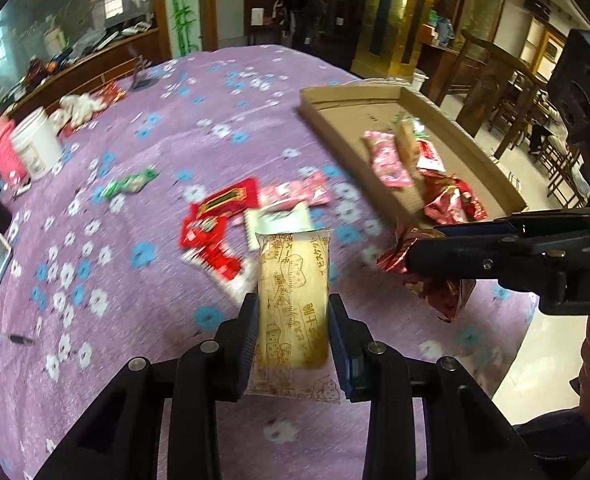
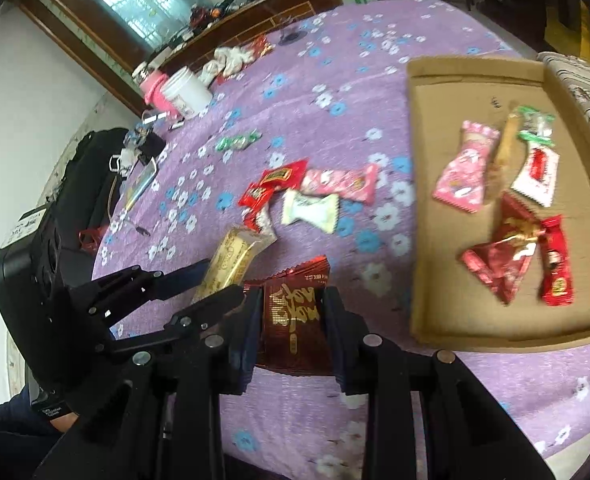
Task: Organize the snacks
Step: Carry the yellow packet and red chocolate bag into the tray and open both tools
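Two carried: each gripper holds one wrapped snack above the table, so the step looks like transport to the cardboard tray.
Left wrist view: left gripper [image 1: 293, 328] has its jaws clamped on the long sides of a tan biscuit packet [image 1: 293, 304], flat, rectangular, glossy film with printed line drawings.
Tray from here: shallow corrugated cardboard tray [image 1: 347, 98] lies ahead to the right, already holding pink and red packets.
Right wrist view: right gripper [image 2: 294, 320] has its jaws closed on a dark red foil packet [image 2: 295, 320], crinkly, shiny, gold lettering.
Loose pile: red sachets [image 2: 273, 186], a pink packet [image 2: 341, 184] and a white twist-end candy [image 2: 311, 210] remain on the purple flowered tablecloth [image 2: 315, 128].
Next move: probably carry both over the tray wall, then release.
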Available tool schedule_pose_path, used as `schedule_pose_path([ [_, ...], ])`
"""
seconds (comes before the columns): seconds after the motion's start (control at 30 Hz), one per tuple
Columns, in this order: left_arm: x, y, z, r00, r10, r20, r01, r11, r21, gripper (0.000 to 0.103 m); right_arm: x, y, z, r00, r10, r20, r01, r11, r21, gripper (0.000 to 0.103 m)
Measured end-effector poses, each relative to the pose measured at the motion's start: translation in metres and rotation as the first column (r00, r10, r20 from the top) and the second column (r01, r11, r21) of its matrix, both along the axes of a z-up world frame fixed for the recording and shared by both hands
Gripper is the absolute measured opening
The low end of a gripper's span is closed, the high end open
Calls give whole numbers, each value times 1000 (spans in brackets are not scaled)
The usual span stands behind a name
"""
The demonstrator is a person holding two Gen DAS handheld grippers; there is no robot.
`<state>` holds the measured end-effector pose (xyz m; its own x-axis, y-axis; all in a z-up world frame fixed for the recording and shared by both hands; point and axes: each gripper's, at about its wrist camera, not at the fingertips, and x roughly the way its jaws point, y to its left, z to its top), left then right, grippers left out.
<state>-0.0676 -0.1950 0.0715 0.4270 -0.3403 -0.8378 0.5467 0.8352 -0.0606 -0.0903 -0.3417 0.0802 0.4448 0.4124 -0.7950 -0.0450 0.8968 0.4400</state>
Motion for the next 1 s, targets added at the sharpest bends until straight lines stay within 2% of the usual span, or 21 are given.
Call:
schedule_pose_path([
  [0.53,-5,-80,18,992,-123,31,123,992,-1,35,-22,-87,9,987,-158,28,157,987,27,30],
  [1.0,0,-140,11,979,-202,24,202,979,19,35,-23,-143,9,969,-245,29,244,969,33,30],
])
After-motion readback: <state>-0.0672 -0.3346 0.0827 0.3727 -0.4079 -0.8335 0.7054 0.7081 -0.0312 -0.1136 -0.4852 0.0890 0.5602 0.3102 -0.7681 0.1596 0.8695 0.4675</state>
